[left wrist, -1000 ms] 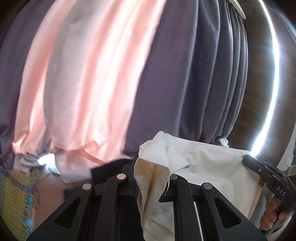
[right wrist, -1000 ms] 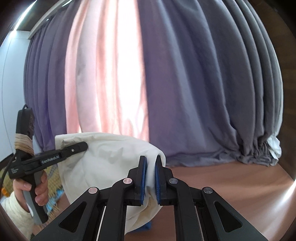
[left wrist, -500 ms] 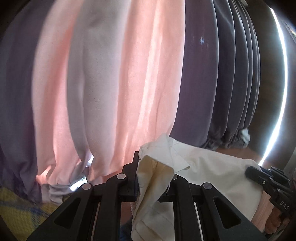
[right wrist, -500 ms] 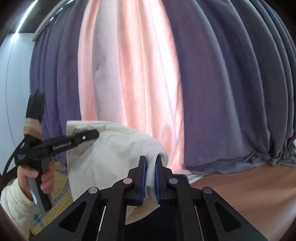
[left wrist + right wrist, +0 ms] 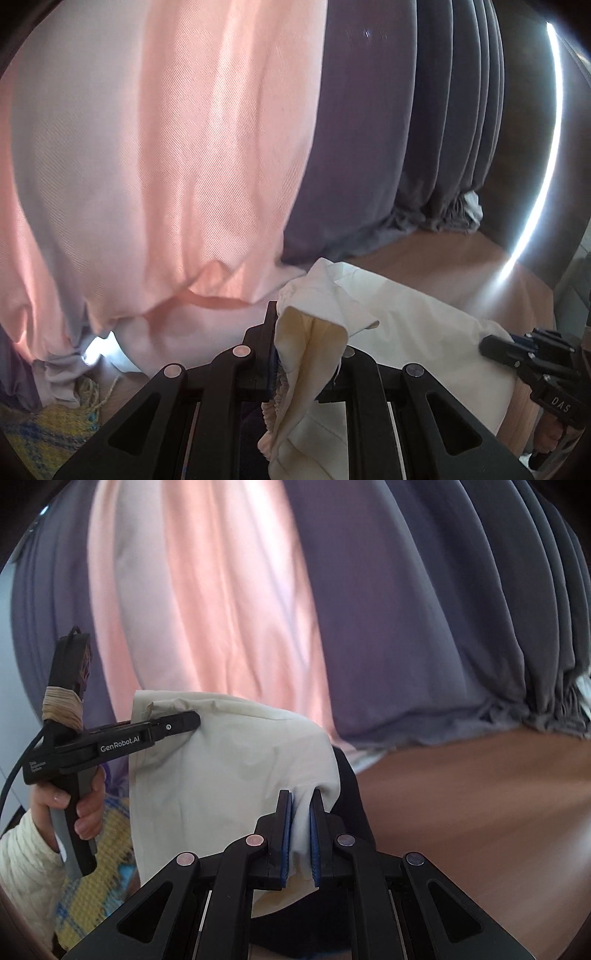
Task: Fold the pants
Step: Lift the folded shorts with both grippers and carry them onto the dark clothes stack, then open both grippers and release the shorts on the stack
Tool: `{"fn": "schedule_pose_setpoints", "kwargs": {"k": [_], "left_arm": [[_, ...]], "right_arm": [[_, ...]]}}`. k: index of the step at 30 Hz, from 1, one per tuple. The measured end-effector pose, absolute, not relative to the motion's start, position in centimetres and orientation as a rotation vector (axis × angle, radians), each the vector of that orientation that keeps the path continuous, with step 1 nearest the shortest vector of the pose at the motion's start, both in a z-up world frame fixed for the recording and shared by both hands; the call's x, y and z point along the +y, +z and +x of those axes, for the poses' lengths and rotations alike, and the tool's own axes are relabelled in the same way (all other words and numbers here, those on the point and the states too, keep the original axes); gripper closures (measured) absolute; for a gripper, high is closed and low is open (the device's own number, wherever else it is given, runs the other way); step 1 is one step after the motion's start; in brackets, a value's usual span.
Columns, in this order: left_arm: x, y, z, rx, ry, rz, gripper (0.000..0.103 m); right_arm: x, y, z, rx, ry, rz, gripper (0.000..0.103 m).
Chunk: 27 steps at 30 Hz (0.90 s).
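The cream-white pants (image 5: 417,339) hang stretched between my two grippers, held up in the air. My left gripper (image 5: 308,354) is shut on one end of the pants; bunched cloth and an elastic edge cover its tips. It also shows in the right wrist view (image 5: 177,729), clamped on the cloth's upper left corner. My right gripper (image 5: 300,830) is shut on the pants (image 5: 229,775), cloth pinched between its blue pads. In the left wrist view the right gripper (image 5: 517,350) grips the far right end.
Pink and grey curtains (image 5: 184,166) hang close behind and reach the wooden floor (image 5: 480,794). A yellow and blue woven cloth (image 5: 48,435) lies at lower left. A dark garment (image 5: 351,797) lies under the pants.
Both grippers have moved down and closer to the curtains with the pants still held between them; more wooden floor shows now. The grips are unchanged.
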<state>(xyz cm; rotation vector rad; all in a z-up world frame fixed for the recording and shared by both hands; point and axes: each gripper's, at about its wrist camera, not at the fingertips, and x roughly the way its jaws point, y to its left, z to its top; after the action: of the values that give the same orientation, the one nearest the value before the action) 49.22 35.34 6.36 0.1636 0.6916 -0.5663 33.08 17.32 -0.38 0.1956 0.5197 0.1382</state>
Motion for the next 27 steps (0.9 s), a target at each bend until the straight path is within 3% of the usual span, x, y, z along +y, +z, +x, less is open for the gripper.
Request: {"fn": "schedule_pose_setpoints", "kwargs": {"k": [9,14,18,20,27], "left_arm": [[34.8,4.2,50.0,0.746,-0.564,0.217,0.083],[35.3,3.4,49.9,0.778,-0.55,0.227,0.069],[36.7,3.7,49.2,0.772,-0.506,0.244,0.063],[37.5,4.2,48.8,0.756,-0.47,0.257,0.057],[39.7,4.8,47.9,0.752,-0.327,0.32,0.057]], "right_arm": [[16.5,-3.4,34.1,0.629,0.04,0.236,0.093],[16.6,-4.7,33.8,0.697,-0.012,0.245,0.091],[17.3,-5.5,33.6,0.752,-0.062,0.225,0.08],[17.8,-5.6,33.5,0.766,-0.083,0.209,0.079],[18.9,-5.2,33.4,0.788,-0.119,0.16,0.079]]}}
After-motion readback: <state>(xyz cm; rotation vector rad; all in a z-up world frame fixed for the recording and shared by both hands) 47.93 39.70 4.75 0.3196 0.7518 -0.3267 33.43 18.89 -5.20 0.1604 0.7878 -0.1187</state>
